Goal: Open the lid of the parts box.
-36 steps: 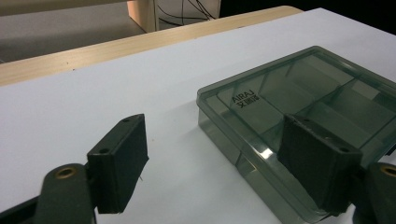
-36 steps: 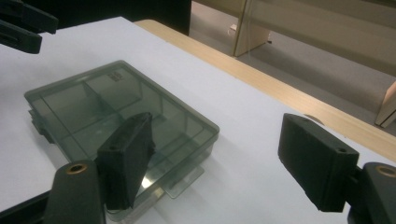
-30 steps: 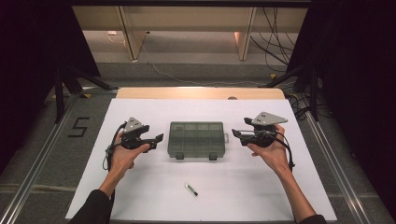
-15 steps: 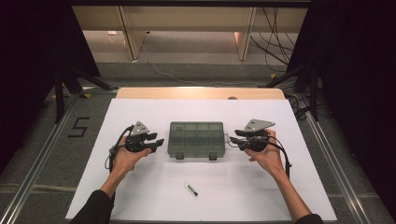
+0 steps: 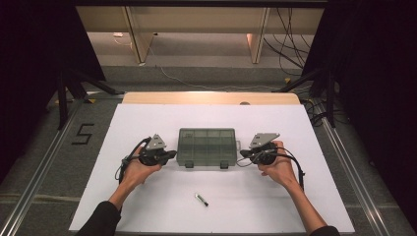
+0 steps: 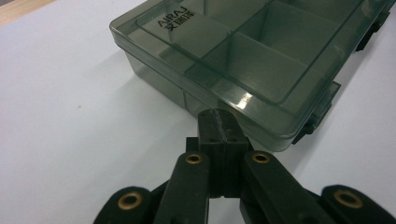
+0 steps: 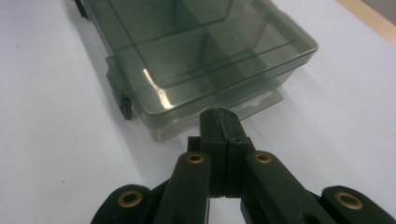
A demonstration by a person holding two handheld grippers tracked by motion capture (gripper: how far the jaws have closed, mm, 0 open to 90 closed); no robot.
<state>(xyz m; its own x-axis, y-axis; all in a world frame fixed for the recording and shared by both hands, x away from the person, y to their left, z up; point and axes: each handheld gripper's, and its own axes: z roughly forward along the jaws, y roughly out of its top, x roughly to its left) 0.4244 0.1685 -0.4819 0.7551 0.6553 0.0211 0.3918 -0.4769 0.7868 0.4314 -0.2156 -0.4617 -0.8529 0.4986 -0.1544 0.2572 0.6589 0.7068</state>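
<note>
i've got the smoky green compartment box (image 5: 207, 147) lying flat and lid-down-shut in the middle of the white table sheet (image 5: 147, 206), latches on the edge nearest me. my left gripper (image 5: 169, 155) sits at the box's left end, my right gripper (image 5: 243, 154) at its right end, so the box lies squarely between the two.

in the left gripper view the jaws are pressed together, nothing between them, and their tip (image 6: 219, 122) comes right up against the lower side wall of the box (image 6: 243, 60); whether it actually touches i can't tell. the lid's raised lettering and the dividers under the clear lid are plain to see.

in the right gripper view it's the same story: jaws clenched on nothing, tip (image 7: 220, 120) just at the near corner of the box (image 7: 196, 60), beside the little flange at its base. one black latch (image 7: 125, 103) shows on the long side to the left.

nearer me on the sheet lies a small dark pen-like thing (image 5: 201, 199), well apart from the box and both hands. the sheet covers a pale wooden tabletop (image 5: 211, 98) that peeks out at the far edge. the floor is grey, with a "5" (image 5: 83, 133) taped on it at left, loose cables (image 5: 290, 29) running at the far right, and dark curtains on both sides.
</note>
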